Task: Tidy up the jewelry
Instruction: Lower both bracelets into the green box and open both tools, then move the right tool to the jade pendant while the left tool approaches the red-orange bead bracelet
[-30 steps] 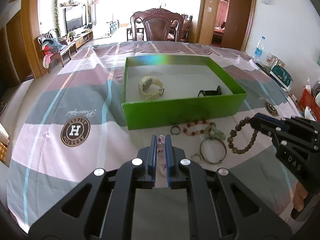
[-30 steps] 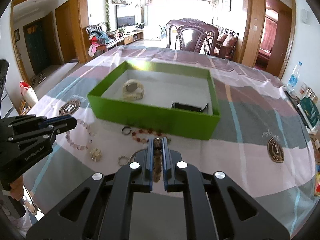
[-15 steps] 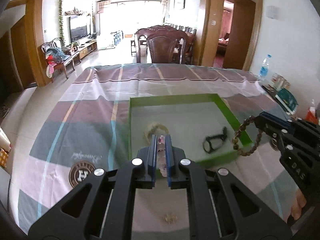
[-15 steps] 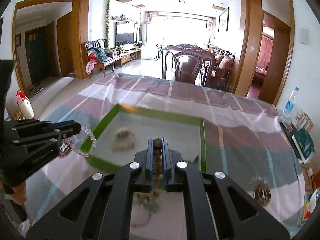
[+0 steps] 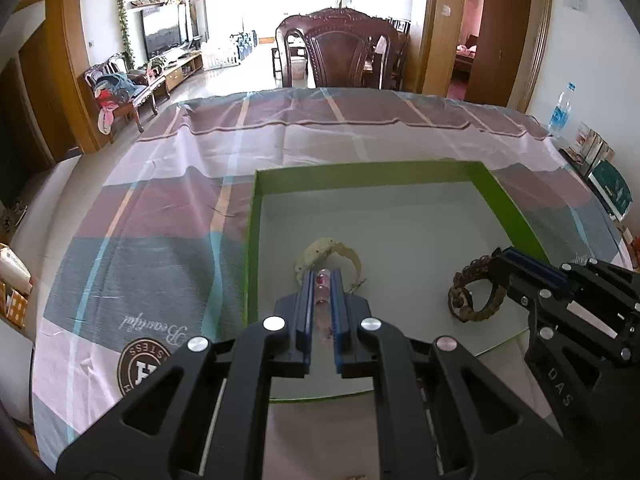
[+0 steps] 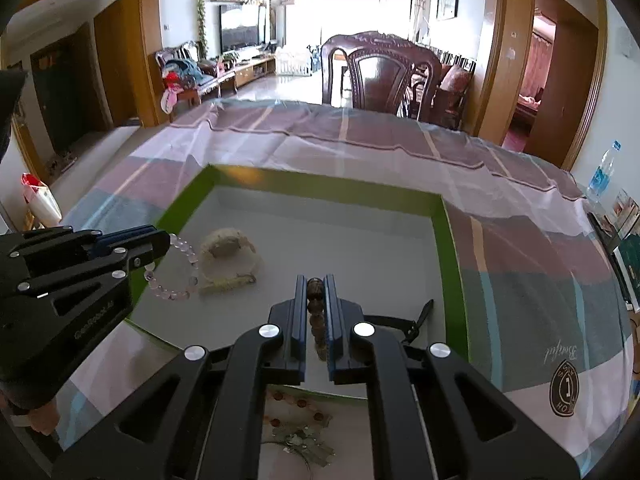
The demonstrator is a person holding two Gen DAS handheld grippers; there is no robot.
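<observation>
The green box (image 5: 508,196) (image 6: 452,256) lies open on the striped tablecloth. My left gripper (image 5: 322,280) (image 6: 164,240) is shut on a pale pink bead bracelet (image 6: 176,276) (image 5: 322,292) and holds it over the box's left part. My right gripper (image 6: 316,284) (image 5: 502,258) is shut on a brown bead bracelet (image 5: 476,296) (image 6: 317,312) and holds it over the box's right part. A cream watch (image 5: 332,256) (image 6: 230,258) lies on the box floor. A black watch (image 6: 400,322) lies there too, partly hidden by my right gripper.
A red bead bracelet (image 6: 300,404) and a silver bangle with a green charm (image 6: 304,444) lie on the cloth in front of the box. A carved wooden chair (image 5: 340,52) stands at the far side. A water bottle (image 5: 560,108) and books (image 5: 608,188) stand at the right edge.
Both grippers rose from the cloth with their bracelets and moved forward over the box. The bracelets now hang low inside it.
</observation>
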